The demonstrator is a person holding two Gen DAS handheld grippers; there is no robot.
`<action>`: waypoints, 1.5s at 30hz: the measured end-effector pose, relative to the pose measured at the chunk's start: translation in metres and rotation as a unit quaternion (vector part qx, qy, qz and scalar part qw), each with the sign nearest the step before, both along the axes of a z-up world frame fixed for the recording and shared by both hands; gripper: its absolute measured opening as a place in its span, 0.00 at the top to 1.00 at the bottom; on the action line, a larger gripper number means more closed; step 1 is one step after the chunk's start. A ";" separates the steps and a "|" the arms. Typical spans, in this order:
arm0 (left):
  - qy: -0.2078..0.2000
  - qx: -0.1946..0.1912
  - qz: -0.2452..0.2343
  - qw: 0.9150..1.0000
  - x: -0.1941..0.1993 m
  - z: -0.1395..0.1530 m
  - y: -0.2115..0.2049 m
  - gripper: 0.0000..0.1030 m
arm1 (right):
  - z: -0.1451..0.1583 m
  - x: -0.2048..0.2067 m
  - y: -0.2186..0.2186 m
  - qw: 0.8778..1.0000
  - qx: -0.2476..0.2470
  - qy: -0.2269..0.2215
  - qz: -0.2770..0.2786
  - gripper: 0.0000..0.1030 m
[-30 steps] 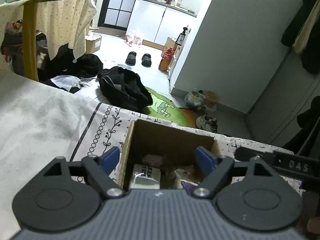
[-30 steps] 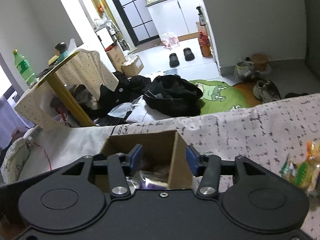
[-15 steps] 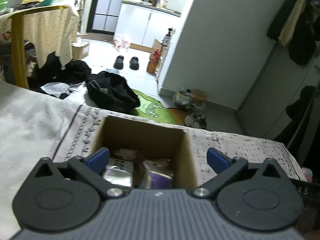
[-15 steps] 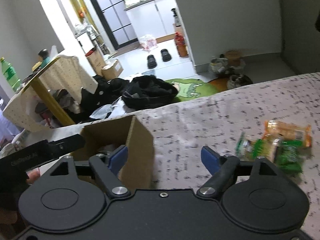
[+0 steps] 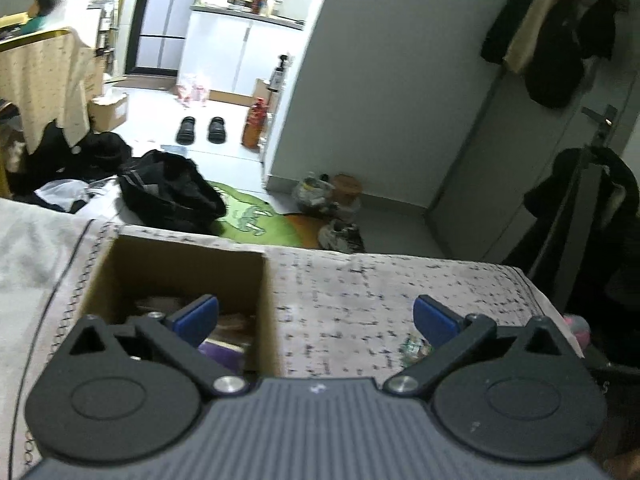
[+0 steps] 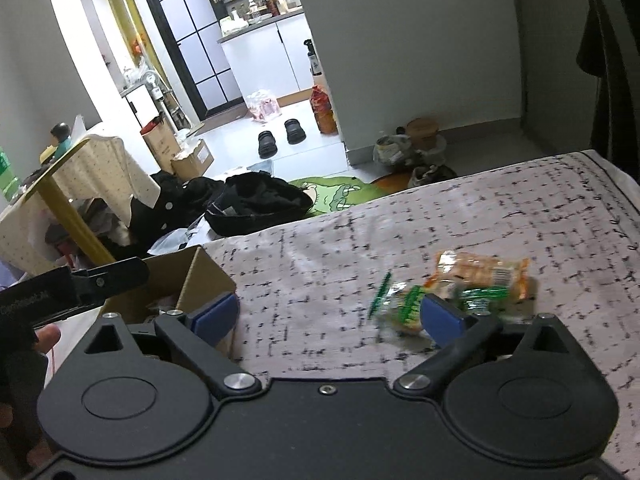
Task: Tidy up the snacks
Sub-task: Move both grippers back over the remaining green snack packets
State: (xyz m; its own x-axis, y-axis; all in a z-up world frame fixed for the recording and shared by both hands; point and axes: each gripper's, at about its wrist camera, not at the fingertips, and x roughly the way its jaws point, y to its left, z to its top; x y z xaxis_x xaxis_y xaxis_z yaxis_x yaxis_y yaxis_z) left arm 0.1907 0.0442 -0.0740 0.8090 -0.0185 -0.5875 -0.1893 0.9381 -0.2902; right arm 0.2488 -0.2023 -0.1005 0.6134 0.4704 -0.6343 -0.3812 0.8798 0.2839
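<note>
Left wrist view: the left gripper [image 5: 316, 318] hangs over a patterned cloth [image 5: 384, 292] with its blue fingers [image 5: 196, 316] spread wide and nothing between them; they opened a moment ago and now stand at full spread. The left finger sits over an open cardboard box [image 5: 176, 264], where a few packets [image 5: 224, 350] lie, blurred and partly hidden. A green wrapper [image 5: 414, 348] peeps out beside the right finger. Beyond the cloth's edge lie a black bag [image 5: 168, 196], a green mat [image 5: 256, 220] and a pair of black shoes [image 5: 202, 130]. Right wrist view: the right gripper [image 6: 330, 316] is also empty, its fingers [image 6: 444, 318] having just been opening, now nearly full wide. The box [image 6: 200, 280] stands at the left, touching or just behind the left finger; which, I cannot tell. The loose snacks [image 6: 460, 284], an orange packet and green-printed ones, lie on the cloth just beyond the right finger, apart from the box. At far left, the other gripper's black finger [image 6: 100, 280] reaches over the box.
</note>
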 end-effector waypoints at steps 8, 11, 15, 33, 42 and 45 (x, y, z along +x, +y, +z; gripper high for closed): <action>0.008 0.007 -0.017 1.000 0.004 -0.002 -0.031 0.00 | 0.003 -0.003 -0.028 1.000 -0.011 -0.002 -0.004 0.00; 0.011 0.015 -0.002 1.000 0.004 -0.003 -0.040 0.00 | 0.001 -0.003 -0.038 1.000 -0.017 -0.001 -0.005 0.00; 0.014 0.016 0.007 1.000 0.007 -0.005 -0.051 0.00 | -0.005 -0.002 -0.055 1.000 -0.024 0.005 -0.013 0.00; 0.053 0.004 -0.076 0.996 0.060 -0.038 -0.105 0.06 | -0.037 0.022 -0.099 0.997 -0.016 0.065 -0.029 0.06; 0.088 -0.006 -0.117 0.989 0.088 -0.061 -0.132 0.33 | -0.055 0.043 -0.105 0.995 0.005 0.096 -0.027 0.18; 0.099 -0.008 -0.117 0.988 0.095 -0.069 -0.136 0.38 | -0.060 0.050 -0.107 0.994 0.011 0.107 -0.028 0.24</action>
